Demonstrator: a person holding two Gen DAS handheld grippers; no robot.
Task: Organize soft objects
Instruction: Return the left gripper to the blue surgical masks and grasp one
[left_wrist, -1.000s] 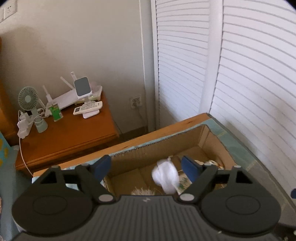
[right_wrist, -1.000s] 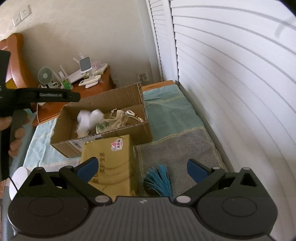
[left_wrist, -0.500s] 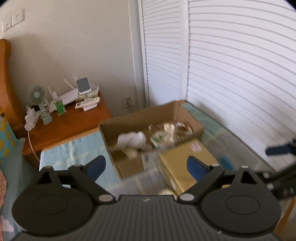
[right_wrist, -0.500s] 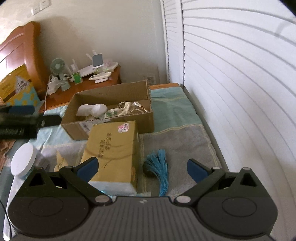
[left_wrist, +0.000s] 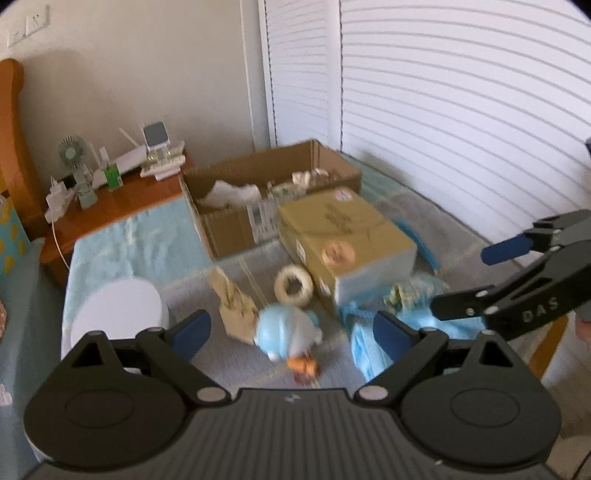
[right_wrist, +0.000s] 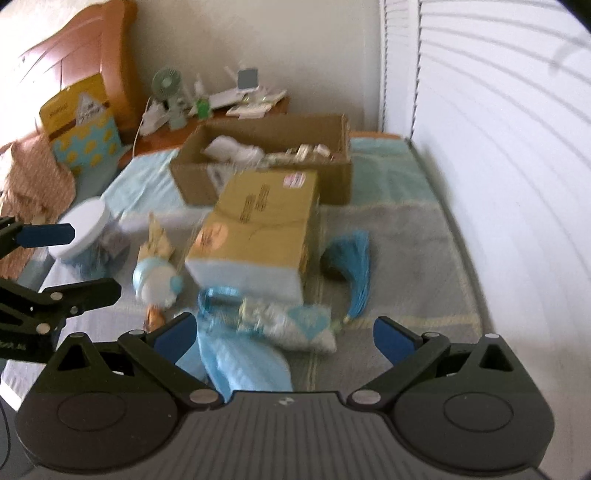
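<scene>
Over the bed (left_wrist: 155, 251) now, past the cardboard box (left_wrist: 236, 225), my left gripper (left_wrist: 291, 330) and right gripper (right_wrist: 284, 330) spread their fingers empty; only the right view shows the blue tassel (right_wrist: 354, 258).

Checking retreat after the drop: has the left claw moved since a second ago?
Yes. The left claw has pulled back from the open cardboard box: earlier it was right over the box, now the box sits farther off and a blue plush toy lies between its open jaws.

From my left wrist camera, the open cardboard box (left_wrist: 271, 192) lies at twelve o'clock, with the closed carton (left_wrist: 343, 236) before it. The plush toy (left_wrist: 286, 334) lies nearest me, the ring (left_wrist: 293, 286) behind it, the lidded jar (left_wrist: 118, 317) at nine o'clock.
</scene>
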